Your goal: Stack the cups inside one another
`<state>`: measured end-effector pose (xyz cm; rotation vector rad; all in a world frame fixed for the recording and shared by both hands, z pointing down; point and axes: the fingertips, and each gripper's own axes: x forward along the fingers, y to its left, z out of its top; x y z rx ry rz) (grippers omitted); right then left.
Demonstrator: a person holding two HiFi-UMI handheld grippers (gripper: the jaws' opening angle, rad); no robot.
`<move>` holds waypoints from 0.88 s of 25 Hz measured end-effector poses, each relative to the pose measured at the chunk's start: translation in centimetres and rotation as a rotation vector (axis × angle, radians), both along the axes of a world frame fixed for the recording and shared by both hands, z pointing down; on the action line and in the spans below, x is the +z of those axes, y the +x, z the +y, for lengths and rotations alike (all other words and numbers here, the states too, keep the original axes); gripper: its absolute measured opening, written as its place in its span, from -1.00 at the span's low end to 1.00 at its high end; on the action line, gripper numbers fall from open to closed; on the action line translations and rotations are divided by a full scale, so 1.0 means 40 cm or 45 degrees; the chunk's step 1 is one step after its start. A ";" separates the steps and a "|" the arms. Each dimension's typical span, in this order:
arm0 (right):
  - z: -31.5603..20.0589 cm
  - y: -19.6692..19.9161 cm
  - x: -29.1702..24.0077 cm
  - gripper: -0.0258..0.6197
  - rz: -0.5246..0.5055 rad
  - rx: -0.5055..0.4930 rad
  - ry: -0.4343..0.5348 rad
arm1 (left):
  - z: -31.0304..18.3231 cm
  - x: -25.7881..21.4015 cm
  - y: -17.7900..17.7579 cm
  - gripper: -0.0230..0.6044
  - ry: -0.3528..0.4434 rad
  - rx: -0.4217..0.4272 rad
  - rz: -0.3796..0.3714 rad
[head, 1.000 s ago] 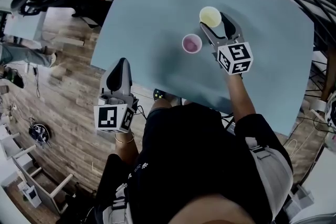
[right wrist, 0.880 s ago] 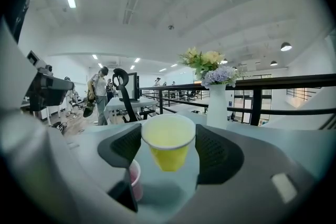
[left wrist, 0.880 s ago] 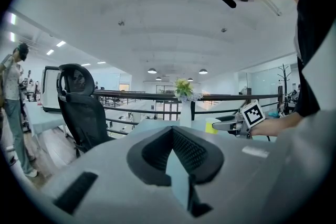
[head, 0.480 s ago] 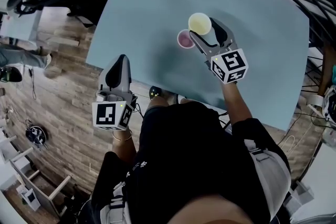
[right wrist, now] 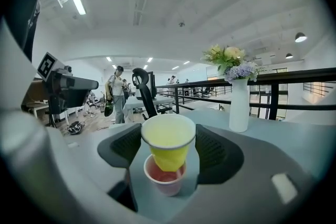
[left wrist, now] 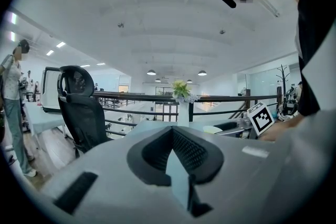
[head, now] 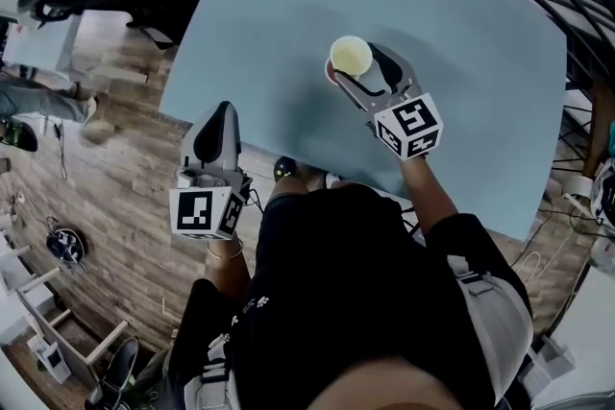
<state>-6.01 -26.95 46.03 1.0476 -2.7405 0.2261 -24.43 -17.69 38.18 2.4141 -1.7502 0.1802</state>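
The step in hand is the nesting itself. The right claw (head: 358, 69) is clamped on the yellow cup (right wrist: 168, 139), its pads pressed to either side of the cup just under the rim. It holds the cup upright, directly over the pink cup (right wrist: 165, 182). The pink cup stands on the bench (head: 461, 43), a little left of centre.

In the right gripper view, the yellow cup's base sits at the pink cup's mouth and seems just inside it. Whether it has seated at all I cannot tell.

The left claw (head: 219, 120) hangs off the near left edge of the bench, well apart from both cups. Its jaws are together with nothing between them.

The next move, as I judge it, calls for a straight lowering with the yellow cup kept level and centred, so its base does not catch the pink rim and tip the lighter cup. Only then should the jaws part.

Both cups look empty: the yellow one shows a bare inside, and nothing shows in the pink one. At the far edge of the bench, a white vase (right wrist: 239, 105) holds flowers.
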 end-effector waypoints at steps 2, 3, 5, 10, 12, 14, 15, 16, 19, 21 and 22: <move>0.004 -0.005 0.012 0.09 0.007 -0.010 -0.010 | 0.002 -0.004 0.004 -0.96 0.007 0.000 0.001; 0.006 -0.007 0.020 0.09 0.011 -0.014 -0.017 | 0.002 -0.007 0.007 -0.96 0.012 0.002 0.002; 0.009 -0.010 0.037 0.09 0.025 -0.021 -0.032 | 0.004 -0.007 0.007 -0.96 0.011 -0.003 -0.001; 0.006 -0.014 0.078 0.09 0.060 -0.016 -0.063 | 0.010 -0.006 0.001 -0.96 0.000 -0.014 -0.011; 0.005 -0.014 0.095 0.10 0.079 -0.014 -0.076 | 0.010 -0.009 0.000 -0.96 0.008 -0.016 -0.011; 0.005 -0.015 0.108 0.10 0.095 -0.017 -0.084 | 0.011 -0.009 -0.001 -0.96 0.008 -0.018 -0.012; 0.005 -0.015 0.113 0.10 0.101 -0.019 -0.087 | 0.011 -0.010 -0.001 -0.96 0.009 -0.018 -0.011; 0.004 -0.016 0.119 0.10 0.106 -0.021 -0.091 | 0.011 -0.009 -0.001 -0.96 0.006 -0.020 -0.009; 0.003 -0.016 0.139 0.10 0.120 -0.025 -0.108 | 0.012 -0.006 0.001 -0.96 0.001 -0.022 -0.013; 0.005 -0.015 0.155 0.10 0.136 -0.030 -0.119 | 0.013 -0.005 0.003 -0.96 -0.003 -0.025 -0.016; 0.006 -0.016 0.161 0.10 0.142 -0.031 -0.126 | 0.015 -0.002 0.001 -0.96 -0.009 -0.029 -0.017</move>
